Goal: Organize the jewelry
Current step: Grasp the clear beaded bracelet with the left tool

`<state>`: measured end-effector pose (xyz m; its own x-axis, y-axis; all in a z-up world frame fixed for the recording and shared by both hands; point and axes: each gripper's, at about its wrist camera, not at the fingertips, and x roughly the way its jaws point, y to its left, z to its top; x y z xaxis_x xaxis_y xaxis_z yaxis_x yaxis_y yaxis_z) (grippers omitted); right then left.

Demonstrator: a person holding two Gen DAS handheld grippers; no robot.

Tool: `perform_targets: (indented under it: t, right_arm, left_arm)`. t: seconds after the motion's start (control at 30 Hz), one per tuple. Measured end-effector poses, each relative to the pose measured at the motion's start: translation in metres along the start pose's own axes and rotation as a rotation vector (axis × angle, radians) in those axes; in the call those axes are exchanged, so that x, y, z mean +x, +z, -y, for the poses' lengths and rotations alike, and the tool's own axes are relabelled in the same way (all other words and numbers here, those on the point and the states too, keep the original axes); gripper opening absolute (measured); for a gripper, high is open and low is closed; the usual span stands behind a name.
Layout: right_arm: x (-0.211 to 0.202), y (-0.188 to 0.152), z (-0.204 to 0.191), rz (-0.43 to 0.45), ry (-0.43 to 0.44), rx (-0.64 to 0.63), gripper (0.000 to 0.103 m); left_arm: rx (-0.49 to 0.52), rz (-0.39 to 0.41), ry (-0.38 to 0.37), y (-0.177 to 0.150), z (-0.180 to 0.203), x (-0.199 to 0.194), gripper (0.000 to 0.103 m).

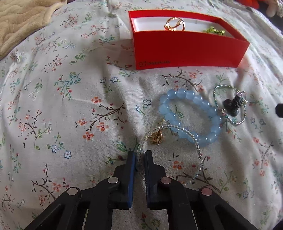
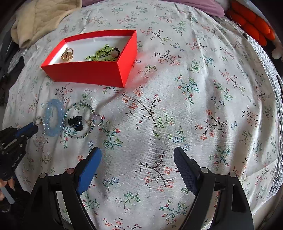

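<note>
Left gripper (image 1: 139, 155) pinching clear bead strand (image 1: 196, 141): light, limp, slippery, dangling likely. Right gripper (image 2: 138, 155) hovering, fingers spread.

A bed covered by a white sheet (image 2: 176, 99) printed with small sprigs of pink, blue and green flowers on dark twigs fills both views, lit by soft, even daylight. A cream quilted blanket (image 2: 42, 17) lies bunched at the far left corner, and a mauve cloth (image 2: 199, 5) runs along the far edge. At the far right sit bright orange padded shapes (image 2: 251, 24) beside a grey knitted-looking cover (image 2: 272, 92) at the bed's right edge.
</note>
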<state>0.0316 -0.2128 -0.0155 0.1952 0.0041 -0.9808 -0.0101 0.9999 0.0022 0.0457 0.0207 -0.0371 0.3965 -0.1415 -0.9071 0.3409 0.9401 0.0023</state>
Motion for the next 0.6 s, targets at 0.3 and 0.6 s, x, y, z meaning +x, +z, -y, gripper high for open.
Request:
perform_targets:
  t: [0.3,0.6]
  right_arm:
    - [0.001,0.005,-0.014,0.003,0.009,-0.014,0.086]
    - [0.008,0.013,-0.031,-0.011,0.022,-0.025,0.086]
  left_arm:
    - [-0.038,0.05,-0.064,0.003,-0.006,-0.023,0.004]
    - [-0.046,0.12,-0.116,0.013,-0.009,-0.047,0.004]
